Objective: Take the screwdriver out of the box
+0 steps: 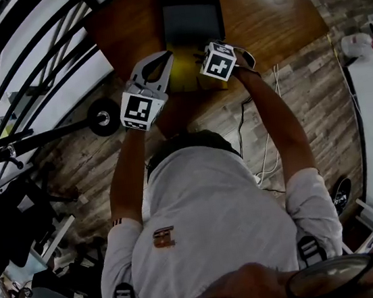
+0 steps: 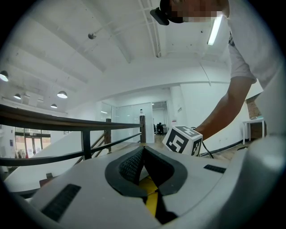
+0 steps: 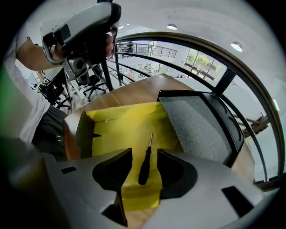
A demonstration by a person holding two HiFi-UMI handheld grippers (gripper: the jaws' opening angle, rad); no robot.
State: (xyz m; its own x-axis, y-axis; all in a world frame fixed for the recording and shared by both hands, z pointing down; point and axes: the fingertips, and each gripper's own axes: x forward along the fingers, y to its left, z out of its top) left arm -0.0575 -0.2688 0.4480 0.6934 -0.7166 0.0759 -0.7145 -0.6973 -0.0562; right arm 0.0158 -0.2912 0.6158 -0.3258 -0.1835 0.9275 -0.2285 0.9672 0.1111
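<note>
A black-handled screwdriver [image 3: 144, 169] lies on the floor of an open yellow-lined box [image 3: 120, 120] on the wooden table [image 1: 264, 12]. My right gripper [image 3: 145, 154] points steeply down into the box. It is open, and its jaws stand either side of the handle without touching it. My left gripper [image 2: 143, 154] is held level at the box's left side [image 1: 164, 58]. It is shut, with a strip of the yellow box edge [image 2: 152, 203] caught between its jaws. The right gripper's marker cube [image 2: 182, 140] shows beyond it.
The box's dark lid with grey foam lining [image 3: 196, 125] lies open behind the box [image 1: 191, 15]. A black railing [image 3: 214, 67] curves past the table. Cables [image 1: 265, 148] trail over the wooden floor, and a black wheel [image 1: 104, 115] stands left of the table.
</note>
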